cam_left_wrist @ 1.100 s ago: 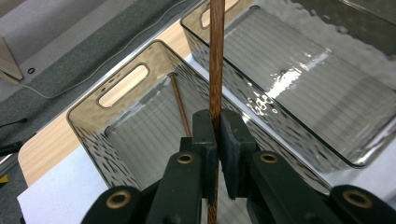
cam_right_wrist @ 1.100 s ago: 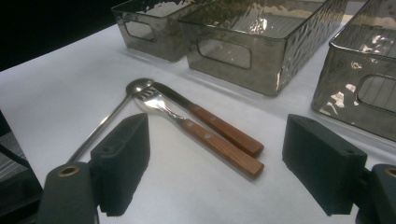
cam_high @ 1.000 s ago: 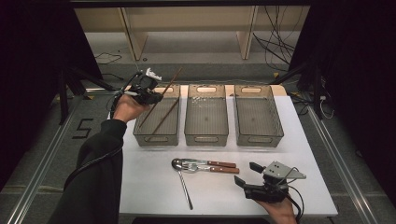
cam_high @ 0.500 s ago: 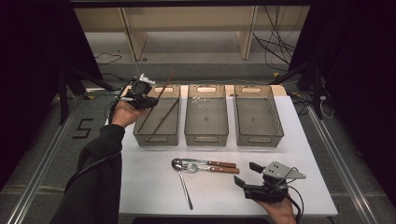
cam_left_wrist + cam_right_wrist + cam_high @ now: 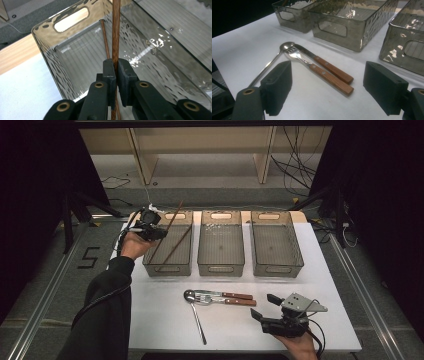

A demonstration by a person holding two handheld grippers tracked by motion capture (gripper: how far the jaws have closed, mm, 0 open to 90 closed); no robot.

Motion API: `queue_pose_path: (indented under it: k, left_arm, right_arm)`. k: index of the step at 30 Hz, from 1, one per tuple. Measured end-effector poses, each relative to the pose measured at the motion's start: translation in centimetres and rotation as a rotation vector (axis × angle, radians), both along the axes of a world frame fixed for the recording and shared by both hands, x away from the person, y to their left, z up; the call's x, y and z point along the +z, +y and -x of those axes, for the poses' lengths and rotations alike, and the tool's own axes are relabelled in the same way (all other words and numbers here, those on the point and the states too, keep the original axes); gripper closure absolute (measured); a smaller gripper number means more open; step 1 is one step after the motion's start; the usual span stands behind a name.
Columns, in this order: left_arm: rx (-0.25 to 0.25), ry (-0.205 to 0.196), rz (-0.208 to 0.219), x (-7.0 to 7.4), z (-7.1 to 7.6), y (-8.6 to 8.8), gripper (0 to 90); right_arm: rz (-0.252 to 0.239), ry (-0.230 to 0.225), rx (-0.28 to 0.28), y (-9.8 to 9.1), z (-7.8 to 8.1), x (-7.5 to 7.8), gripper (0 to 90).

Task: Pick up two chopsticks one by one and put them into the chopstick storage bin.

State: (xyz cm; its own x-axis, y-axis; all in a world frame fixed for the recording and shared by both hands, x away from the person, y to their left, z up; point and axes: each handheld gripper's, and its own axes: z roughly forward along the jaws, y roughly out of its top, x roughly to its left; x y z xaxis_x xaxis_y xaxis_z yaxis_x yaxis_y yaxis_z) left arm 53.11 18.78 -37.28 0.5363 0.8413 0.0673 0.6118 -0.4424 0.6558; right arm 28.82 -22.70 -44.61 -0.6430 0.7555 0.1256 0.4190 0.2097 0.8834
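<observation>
- Three smoky, rippled clear-plastic bins stand in a row along the far edge of the white tabletop (image 5: 165,320); the left bin (image 5: 169,251) is ribbed on its floor, with a slot handle in its end wall.
- The left gripper (image 5: 152,231) is clamped on a thin brown wooden chopstick (image 5: 115,32) slanting over the left bin's near-left corner.
- A second chopstick (image 5: 105,37) lies inside that bin.
- Near the front edge lie a steel spoon (image 5: 277,55), and a fork (image 5: 322,72) and knife (image 5: 329,68) with riveted wooden handles.
- The right gripper (image 5: 329,92) rests at the front right corner, jaws wide apart, holding nothing.
</observation>
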Motion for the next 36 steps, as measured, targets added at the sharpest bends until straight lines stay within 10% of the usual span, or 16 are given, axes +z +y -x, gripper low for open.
queue_pose_path:
  k: [17,36]
  left_arm:
    - [0.074,0.054,0.009,-1.5,-0.6,0.5,81.8]
    - [0.074,0.029,0.08,0.2,3.6,-0.3,33.8]
  right_arm:
    - [-0.004,0.0,-0.002,0.0,0.0,0.0,24.0]
    - [-0.002,0.001,-0.001,0.1,0.1,0.0,23.9]
